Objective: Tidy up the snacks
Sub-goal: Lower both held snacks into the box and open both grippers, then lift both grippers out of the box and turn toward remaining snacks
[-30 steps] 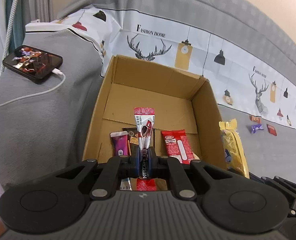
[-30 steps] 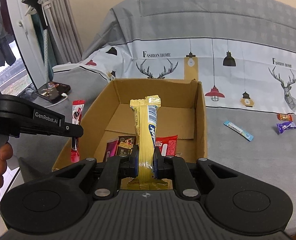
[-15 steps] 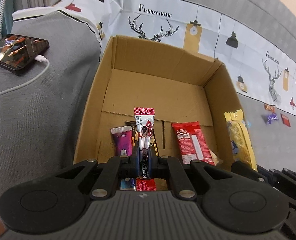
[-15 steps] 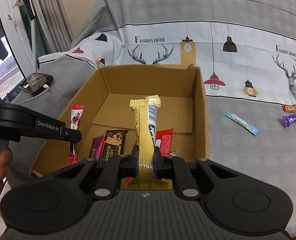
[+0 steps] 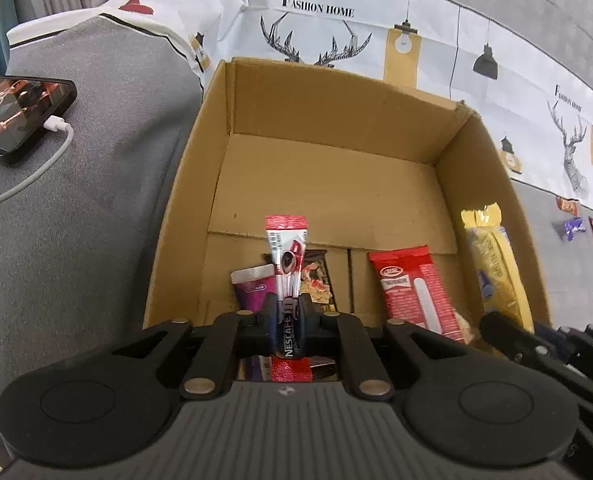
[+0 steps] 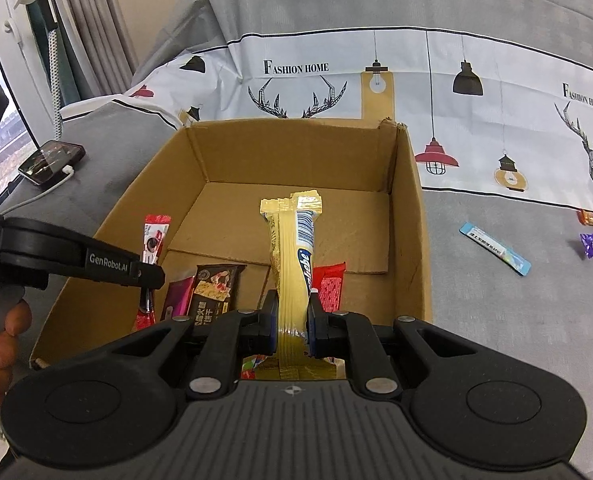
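A grey sofa draped with a deer-and-lamp printed cover (image 6: pixel 496 92) carried an open brown cardboard box (image 5: pixel 376 92). The left gripper (image 5: pixel 287 312) was clamped on a red-and-white Nescafé coffee stick (image 5: pixel 286 248), though its jaws had just been easing apart with the stick still between them. The right gripper (image 6: pixel 290 312) pinched a long yellow wafer packet (image 6: pixel 292 256) above the box floor.

The stick looked likely to slip early and land across the purple sachet (image 5: pixel 252 290) and dark biscuit bar (image 6: pixel 212 292). Both tools crowded the near wall; they might collide. The far floor lay open. A red wafer bar (image 5: pixel 412 288) lay between them.
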The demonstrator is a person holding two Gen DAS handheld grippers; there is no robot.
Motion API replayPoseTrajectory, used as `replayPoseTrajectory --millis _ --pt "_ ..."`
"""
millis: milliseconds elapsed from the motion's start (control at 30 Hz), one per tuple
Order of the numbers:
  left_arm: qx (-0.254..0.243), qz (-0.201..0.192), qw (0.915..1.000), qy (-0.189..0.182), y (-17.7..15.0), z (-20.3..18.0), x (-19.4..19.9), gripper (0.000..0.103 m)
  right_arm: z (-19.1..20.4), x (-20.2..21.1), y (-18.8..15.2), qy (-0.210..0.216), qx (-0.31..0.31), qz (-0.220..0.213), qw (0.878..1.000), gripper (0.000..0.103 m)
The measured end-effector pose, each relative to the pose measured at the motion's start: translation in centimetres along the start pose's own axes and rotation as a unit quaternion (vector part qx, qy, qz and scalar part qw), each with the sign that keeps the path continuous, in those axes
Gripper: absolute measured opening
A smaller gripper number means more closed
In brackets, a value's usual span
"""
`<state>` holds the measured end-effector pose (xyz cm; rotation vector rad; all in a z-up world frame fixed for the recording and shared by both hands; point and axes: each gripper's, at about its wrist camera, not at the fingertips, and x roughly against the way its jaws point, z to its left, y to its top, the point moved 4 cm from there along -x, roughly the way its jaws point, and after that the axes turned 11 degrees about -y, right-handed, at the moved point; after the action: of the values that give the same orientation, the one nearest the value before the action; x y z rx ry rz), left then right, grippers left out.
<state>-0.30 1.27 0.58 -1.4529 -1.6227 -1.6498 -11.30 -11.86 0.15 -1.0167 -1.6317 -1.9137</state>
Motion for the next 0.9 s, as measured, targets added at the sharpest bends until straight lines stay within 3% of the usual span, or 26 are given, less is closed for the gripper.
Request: replayPoseTrajectory --millis 33,67,100,133,167,300,367,500,600,900 --pt "0.003 0.002 1.0000 0.000 0.0 0.2 0.0 0.026 0.0 -0.2 0.1 0.004 0.000 0.003 1.000 0.016" --pt "0.008 0.003 1.0000 0.002 0.0 0.3 0.1 0.056 0.0 -0.3 0.2 0.006 -0.003 0.007 1.000 0.019" --pt "0.014 0.001 0.9999 0.007 0.0 0.5 0.4 0.075 0.0 -0.4 0.2 0.008 -0.005 0.014 1.000 0.026" --pt "0.021 -0.009 0.9996 0.014 -0.1 0.6 1.0 0.098 0.0 -0.4 0.2 0.006 -0.008 0.021 1.000 0.046" --pt "0.023 -0.024 0.9994 0.012 -0.1 0.7 1.7 0.101 -0.1 -0.3 0.1 0.002 -0.014 0.024 1.000 0.062" --pt "0.021 -0.025 0.9993 0.020 -1.4 0.3 3.5 0.103 -0.2 0.9 -0.3 0.004 -0.030 0.031 0.999 0.070" --pt "0.024 -0.014 0.9993 0.027 -2.7 0.2 4.2 0.103 -0.4 1.9 -0.8 0.006 -0.042 0.040 0.998 0.080" --pt "0.037 -0.007 0.9985 0.039 -6.0 -0.2 6.1 0.103 0.1 4.1 -2.6 0.036 -0.044 0.074 0.996 0.084" --pt "0.038 -0.007 0.9987 0.032 -7.7 -0.8 7.7 0.103 0.5 6.2 -3.6 0.031 -0.041 0.072 0.996 0.085" --pt "0.021 -0.055 0.9974 0.041 -10.6 -2.5 13.1 0.103 0.7 13.9 -5.0 -0.015 -0.014 -0.035 0.999 0.089"
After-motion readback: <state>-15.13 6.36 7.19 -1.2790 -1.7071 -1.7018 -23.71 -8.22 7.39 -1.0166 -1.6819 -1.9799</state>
